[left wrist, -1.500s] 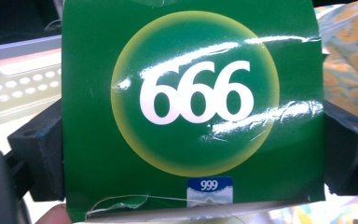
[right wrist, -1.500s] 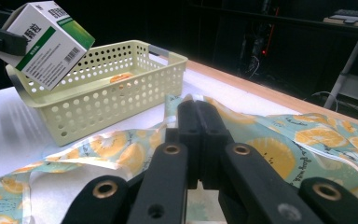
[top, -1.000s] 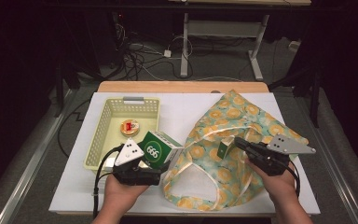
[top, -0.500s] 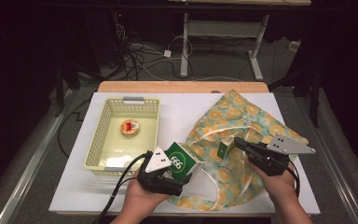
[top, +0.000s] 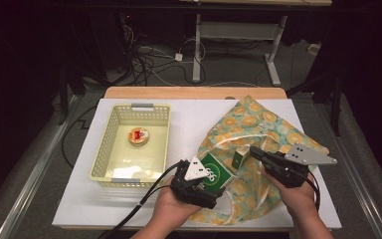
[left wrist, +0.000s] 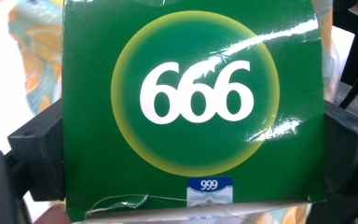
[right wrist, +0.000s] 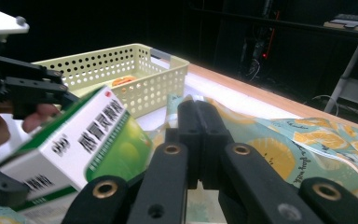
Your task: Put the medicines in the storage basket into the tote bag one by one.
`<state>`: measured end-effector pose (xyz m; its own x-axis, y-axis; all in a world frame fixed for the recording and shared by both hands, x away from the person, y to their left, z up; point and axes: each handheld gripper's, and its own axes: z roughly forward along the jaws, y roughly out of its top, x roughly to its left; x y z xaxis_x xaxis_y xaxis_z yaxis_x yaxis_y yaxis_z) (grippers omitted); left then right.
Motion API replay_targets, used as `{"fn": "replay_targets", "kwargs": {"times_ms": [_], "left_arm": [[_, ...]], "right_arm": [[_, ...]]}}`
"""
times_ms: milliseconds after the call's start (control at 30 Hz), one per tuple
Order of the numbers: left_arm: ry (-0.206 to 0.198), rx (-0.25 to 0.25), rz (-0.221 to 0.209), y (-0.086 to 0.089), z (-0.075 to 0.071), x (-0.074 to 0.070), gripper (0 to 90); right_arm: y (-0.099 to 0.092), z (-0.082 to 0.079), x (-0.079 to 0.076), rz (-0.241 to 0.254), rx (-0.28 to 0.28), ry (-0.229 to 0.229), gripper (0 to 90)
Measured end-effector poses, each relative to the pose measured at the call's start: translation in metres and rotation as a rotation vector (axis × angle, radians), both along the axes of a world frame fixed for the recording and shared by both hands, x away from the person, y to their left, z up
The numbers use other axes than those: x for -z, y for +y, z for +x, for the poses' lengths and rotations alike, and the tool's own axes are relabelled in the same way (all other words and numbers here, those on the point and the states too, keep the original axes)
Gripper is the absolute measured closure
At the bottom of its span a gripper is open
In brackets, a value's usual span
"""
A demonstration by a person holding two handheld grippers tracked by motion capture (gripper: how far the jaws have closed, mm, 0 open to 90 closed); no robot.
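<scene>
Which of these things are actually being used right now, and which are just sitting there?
In use:
- green cardboard box, clamped in the left tool
- orange-patterned cloth bag, its edge pinched by the right tool

Lying about:
- pale yellow perforated plastic basket
- small round red-topped tin inside it

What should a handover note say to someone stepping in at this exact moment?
Left gripper: shut on the green box marked 666, held at the mouth of the fruit-print bag.
Right gripper: shut, pinching the bag's edge to hold it open.
Yellow basket sits left of the bag with a small round tin inside.
Done: box lifted and brought to the bag.
Left: probably slide the box inside and release; the tin may follow.
</scene>
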<state>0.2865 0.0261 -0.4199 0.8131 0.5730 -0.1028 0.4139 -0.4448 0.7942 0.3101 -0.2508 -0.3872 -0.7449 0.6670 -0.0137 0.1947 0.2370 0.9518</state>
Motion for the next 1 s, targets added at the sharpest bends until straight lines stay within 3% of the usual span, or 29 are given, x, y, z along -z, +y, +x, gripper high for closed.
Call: {"fn": "replay_targets", "kwargs": {"times_ms": [267, 567, 767, 1000], "left_arm": [[0.008, 0.019, 0.059, -0.026, 0.013, 0.01, 5.2], [0.027, -0.004, 0.1, -0.045, 0.031, 0.018, 5.2], [0.015, -0.028, 0.116, -0.059, 0.044, 0.018, 5.2], [-0.037, -0.08, 0.131, -0.079, 0.063, 0.016, 5.1]], "right_arm": [[-0.001, -0.001, -0.001, 0.006, 0.0, -0.004, 90.0], [0.0, -0.001, -0.003, 0.012, -0.002, -0.004, 90.0], [0.0, -0.001, -0.003, 0.019, -0.007, -0.008, 90.0], [-0.004, 0.001, -0.003, 0.03, 0.003, -0.012, 90.0]]}}
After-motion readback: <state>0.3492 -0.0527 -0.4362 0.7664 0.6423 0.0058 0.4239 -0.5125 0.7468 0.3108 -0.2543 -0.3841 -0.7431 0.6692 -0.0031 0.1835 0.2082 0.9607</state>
